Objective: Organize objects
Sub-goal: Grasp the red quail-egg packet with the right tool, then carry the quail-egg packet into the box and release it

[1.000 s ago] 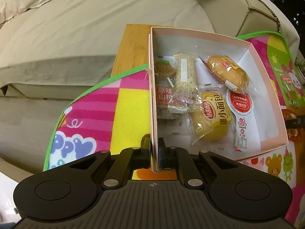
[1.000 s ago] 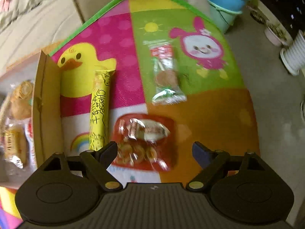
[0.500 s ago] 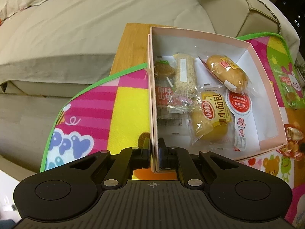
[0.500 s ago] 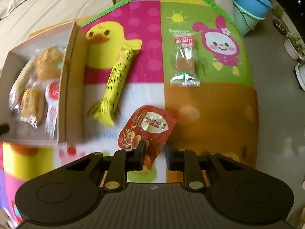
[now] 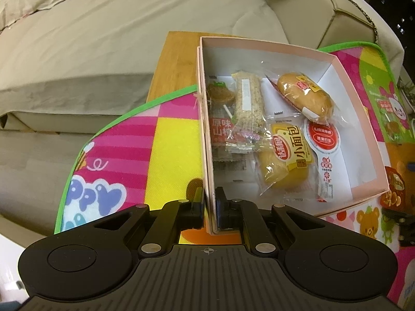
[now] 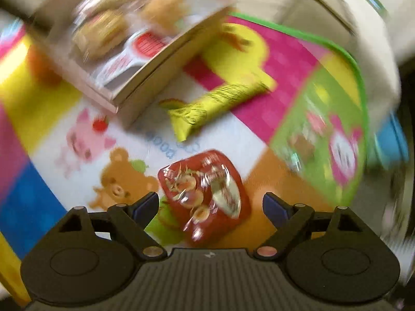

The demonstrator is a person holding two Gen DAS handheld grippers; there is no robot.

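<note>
Near the mat's [image 6: 298, 72] middle, the right tool [image 6: 210, 204] has just opened around the light, crinkly red packet [image 6: 205, 194], best pinched at its edge, while the left tool [image 5: 209, 204] clamps the box wall [image 5: 206, 140].

We see the cartoon play mat [image 5: 176, 140] spread wide, its green trim curving round the edge. Behind the mat, a strip of bare wooden tabletop [image 5: 176, 62] pokes out. Beyond that, we've got the beige sofa [image 5: 109, 39] filling the background. Off the mat's far corner, a blue bucket [image 6: 389, 140] shows, badly blurred.
</note>
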